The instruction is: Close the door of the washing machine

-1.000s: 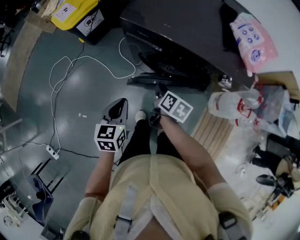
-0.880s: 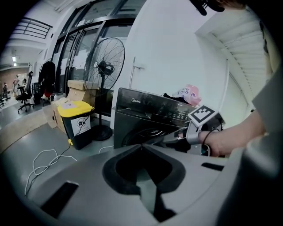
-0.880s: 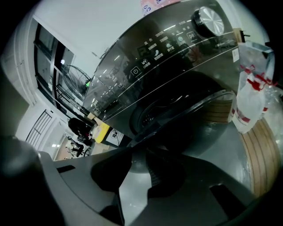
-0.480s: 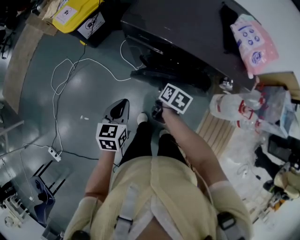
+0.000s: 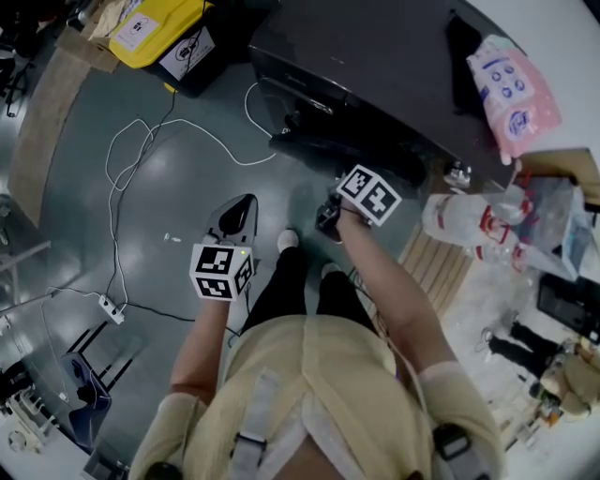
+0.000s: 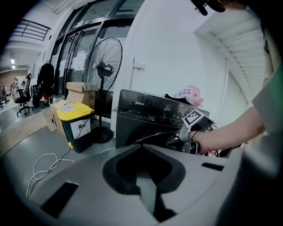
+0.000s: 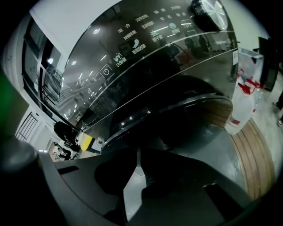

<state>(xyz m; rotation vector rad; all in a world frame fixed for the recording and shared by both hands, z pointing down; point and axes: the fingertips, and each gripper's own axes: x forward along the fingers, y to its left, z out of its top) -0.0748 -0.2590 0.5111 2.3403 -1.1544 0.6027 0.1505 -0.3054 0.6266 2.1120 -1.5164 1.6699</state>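
Door of the washing machine juts out ajar toward you, its long edge running left-right in the head view; your right gripper sits just on the near side of its outer face and points into it; contact can't be told. Its jaws have just been closing and are now pinched almost together with nothing between; the shove should go away from you, into the machine. Your left gripper is well apart over the floor, jaws together, empty; the right is nearer. Drum contents hidden; yellow bin far left has its lid down, contents unseen.
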